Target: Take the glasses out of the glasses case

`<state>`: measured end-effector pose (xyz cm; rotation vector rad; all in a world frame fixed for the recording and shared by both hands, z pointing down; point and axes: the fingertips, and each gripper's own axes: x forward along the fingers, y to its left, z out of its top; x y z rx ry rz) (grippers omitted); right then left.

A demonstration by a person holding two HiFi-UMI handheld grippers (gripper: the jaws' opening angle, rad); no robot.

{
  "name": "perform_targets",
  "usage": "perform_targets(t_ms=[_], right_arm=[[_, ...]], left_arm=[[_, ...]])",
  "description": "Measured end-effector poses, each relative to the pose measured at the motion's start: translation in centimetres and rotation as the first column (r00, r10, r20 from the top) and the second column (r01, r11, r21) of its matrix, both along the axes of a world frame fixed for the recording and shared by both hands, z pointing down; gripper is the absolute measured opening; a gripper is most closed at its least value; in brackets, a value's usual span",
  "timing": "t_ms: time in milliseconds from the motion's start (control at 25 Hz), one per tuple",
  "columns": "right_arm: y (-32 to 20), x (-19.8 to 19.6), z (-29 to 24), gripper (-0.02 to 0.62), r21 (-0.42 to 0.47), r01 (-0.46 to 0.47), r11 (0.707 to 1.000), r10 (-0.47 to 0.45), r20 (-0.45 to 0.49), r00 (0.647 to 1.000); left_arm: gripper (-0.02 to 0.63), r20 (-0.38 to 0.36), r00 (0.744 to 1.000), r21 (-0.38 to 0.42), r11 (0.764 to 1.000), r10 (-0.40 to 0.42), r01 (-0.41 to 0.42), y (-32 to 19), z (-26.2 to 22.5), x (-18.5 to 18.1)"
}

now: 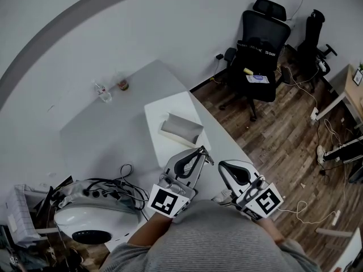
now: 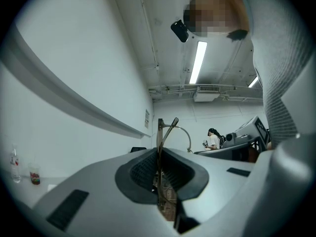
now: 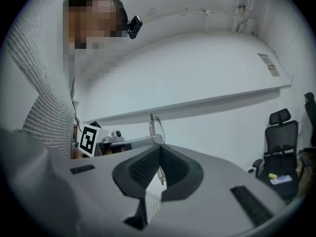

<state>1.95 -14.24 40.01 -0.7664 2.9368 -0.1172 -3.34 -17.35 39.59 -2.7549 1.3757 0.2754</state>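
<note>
Thin wire-framed glasses (image 3: 156, 127) are held up between both tools, near the open grey rectangular glasses case (image 1: 181, 128) but apart from it. The case lies on the white surface (image 1: 159, 118). The left tool (image 2: 159, 154) is clamped on the frame and the right tool (image 3: 159, 151) is clamped on a lens rim.

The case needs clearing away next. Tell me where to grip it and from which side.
Likely the long near edge of the glasses case, approached from the person's side, jaws straddling its wall: that long side faces the person, with nothing before it on the white tabletop.
</note>
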Motion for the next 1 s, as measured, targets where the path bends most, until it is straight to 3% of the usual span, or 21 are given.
perform_targets(t_ms=[1000], right_arm=[[0.0,-0.3,0.2,0.012,-0.004,0.018,1.000,-0.018,-0.011,1.000]], left_arm=[[0.034,-0.007,1.000,0.018,1.000,-0.001,0.002,-0.1,-0.7,0.0]])
